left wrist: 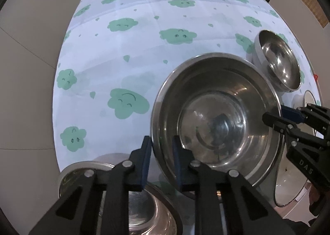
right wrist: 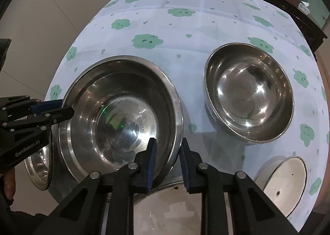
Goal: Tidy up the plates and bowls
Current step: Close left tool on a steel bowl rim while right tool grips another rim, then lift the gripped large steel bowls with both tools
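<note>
Blue-padded fingers [left wrist: 145, 164] of the left gripper [left wrist: 160, 162] were clamped on the near rim of the large steel basin [left wrist: 214, 115], one pad outside and one inside. Across that basin, the right gripper [right wrist: 167, 164] pinched the opposite rim the same way. Both grips were thin edge pinches on polished metal, so uneven lifting could likely let the basin tilt and slip out. Just beyond the basin sat a smaller steel bowl [right wrist: 249, 94] on the cloud-print tablecloth [left wrist: 127, 49]; a swing that way could knock it.
</note>
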Motion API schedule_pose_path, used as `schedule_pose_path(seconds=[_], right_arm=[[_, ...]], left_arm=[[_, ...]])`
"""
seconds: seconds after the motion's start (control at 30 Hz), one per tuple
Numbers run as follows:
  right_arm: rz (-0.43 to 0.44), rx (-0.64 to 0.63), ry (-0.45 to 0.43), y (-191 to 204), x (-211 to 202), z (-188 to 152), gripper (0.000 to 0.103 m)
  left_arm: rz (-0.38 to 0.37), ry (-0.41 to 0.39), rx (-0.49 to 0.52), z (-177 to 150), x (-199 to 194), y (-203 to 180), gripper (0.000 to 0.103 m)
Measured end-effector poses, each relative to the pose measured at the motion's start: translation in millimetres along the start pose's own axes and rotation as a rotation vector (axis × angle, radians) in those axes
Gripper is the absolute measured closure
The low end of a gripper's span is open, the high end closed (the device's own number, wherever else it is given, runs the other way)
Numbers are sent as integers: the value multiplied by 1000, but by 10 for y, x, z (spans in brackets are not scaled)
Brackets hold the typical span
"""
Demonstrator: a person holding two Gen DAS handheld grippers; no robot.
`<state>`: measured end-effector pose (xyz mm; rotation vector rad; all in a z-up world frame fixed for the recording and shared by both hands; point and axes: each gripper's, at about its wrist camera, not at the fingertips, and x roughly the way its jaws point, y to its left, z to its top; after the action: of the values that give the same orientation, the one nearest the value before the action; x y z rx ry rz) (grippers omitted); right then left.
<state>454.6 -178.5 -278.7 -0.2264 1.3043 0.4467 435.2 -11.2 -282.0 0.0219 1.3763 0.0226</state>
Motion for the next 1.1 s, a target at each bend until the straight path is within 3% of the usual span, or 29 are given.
schedule_pose_path(seconds=[0.17, 1.1], right_arm=[[1, 10, -5, -24, -6, -4, 85], [5, 33, -52, 29, -151, 29, 85]], left_arm=[[13, -1, 0, 2, 11, 11, 91], [22, -44, -10, -23, -196, 76, 93]])
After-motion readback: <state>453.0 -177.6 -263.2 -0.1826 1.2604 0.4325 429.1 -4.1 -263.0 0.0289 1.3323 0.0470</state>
